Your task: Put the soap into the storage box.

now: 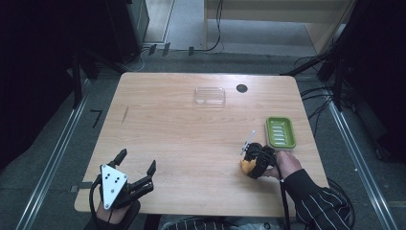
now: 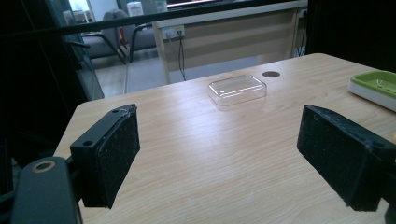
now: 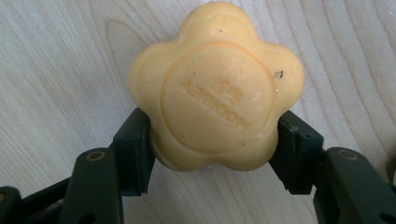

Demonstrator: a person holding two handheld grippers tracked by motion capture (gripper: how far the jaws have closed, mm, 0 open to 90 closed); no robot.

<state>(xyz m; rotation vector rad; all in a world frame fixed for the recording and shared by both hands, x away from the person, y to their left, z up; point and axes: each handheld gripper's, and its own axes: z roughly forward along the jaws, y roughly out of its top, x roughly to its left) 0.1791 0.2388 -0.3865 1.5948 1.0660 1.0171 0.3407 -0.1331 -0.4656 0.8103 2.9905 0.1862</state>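
Observation:
A yellow flower-shaped soap bar (image 3: 215, 88) with raised lettering lies on the wooden table (image 1: 182, 143). My right gripper (image 3: 215, 140) is shut on it, one black pad pressing each side of its lower half. In the high view the soap (image 1: 247, 166) shows as a yellow spot under the right gripper (image 1: 251, 160), near the table's front right. A green ribbed soap dish (image 1: 280, 119) stands just behind and to the right of it, with nothing in it. My left gripper (image 1: 138, 160) rests open at the front left, and nothing is between its pads (image 2: 112, 154).
A clear plastic tray or lid (image 1: 209, 96) lies at the back middle of the table, also ahead in the left gripper view (image 2: 237, 89). A dark round hole (image 1: 242, 88) sits beside it. The green dish (image 2: 376, 86) edges in at the right there. Cables run over the floor behind the table.

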